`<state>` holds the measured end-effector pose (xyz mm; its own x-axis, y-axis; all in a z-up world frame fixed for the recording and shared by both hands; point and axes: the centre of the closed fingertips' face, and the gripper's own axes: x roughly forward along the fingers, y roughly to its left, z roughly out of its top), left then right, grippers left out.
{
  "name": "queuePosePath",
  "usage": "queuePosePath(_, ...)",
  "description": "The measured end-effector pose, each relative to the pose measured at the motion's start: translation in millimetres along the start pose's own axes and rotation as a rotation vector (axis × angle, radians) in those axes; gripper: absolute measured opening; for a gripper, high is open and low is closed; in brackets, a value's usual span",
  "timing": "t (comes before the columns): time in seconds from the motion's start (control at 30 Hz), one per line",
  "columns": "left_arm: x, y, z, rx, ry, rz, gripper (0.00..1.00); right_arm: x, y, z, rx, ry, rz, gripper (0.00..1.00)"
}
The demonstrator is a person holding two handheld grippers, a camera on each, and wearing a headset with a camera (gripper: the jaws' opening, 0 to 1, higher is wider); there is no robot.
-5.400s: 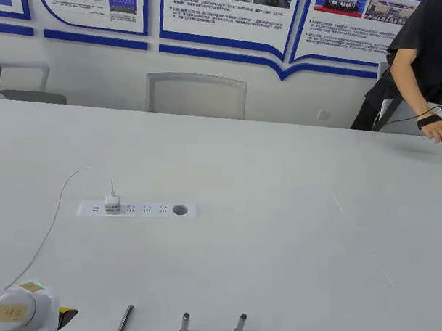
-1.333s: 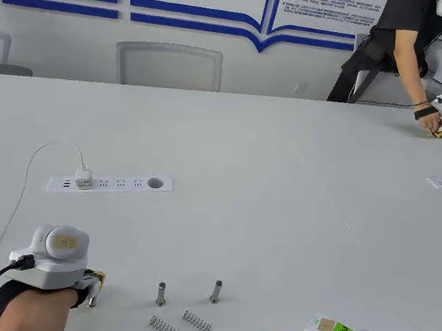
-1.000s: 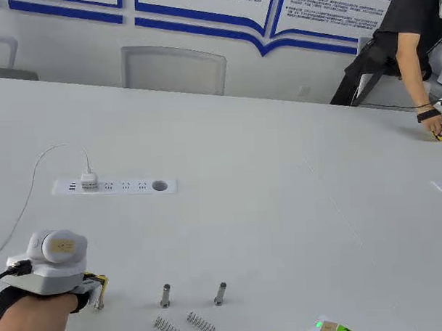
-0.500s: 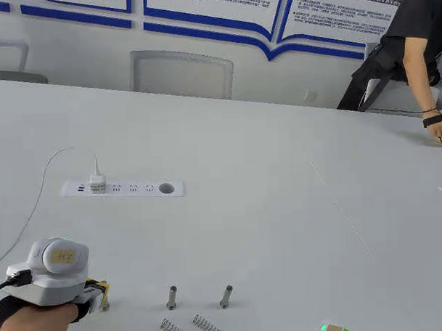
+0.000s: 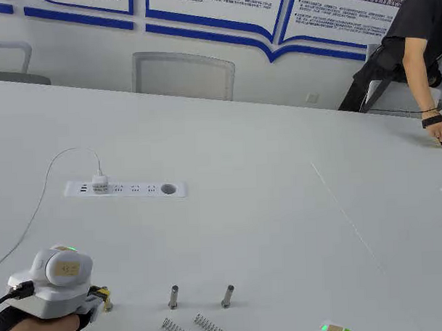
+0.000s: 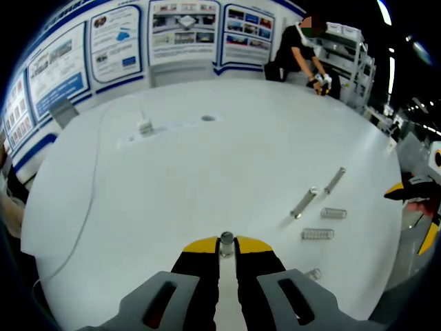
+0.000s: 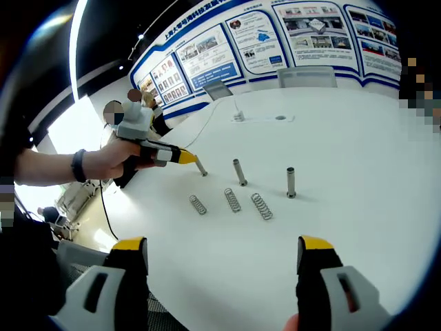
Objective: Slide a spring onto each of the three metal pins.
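The left tongs (image 6: 226, 247) are closed on the top of one metal pin (image 6: 225, 241), which is held down at the white desk (image 5: 266, 207), on the near side of the power strip (image 5: 125, 189) and well apart from it. A second pin (image 5: 173, 296) and a third pin (image 5: 228, 296) are seen at about the same distance from the power strip. Three springs (image 7: 232, 199) are laid side by side just beyond these pins, farther from the strip. The right tongs (image 7: 222, 245) are held wide open, farthest from the strip.
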<state>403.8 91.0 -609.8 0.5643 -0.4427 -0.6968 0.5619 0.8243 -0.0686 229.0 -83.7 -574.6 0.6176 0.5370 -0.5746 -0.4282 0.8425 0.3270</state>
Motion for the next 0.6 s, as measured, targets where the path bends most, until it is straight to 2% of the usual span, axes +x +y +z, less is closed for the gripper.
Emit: queuePosePath(0.6, -2.3, -6.3, -5.3, 0.032, 0.001, -0.004, 0.07, 0.3, 1.4, -2.7, 0.001, 0.005, 0.004, 0.91)
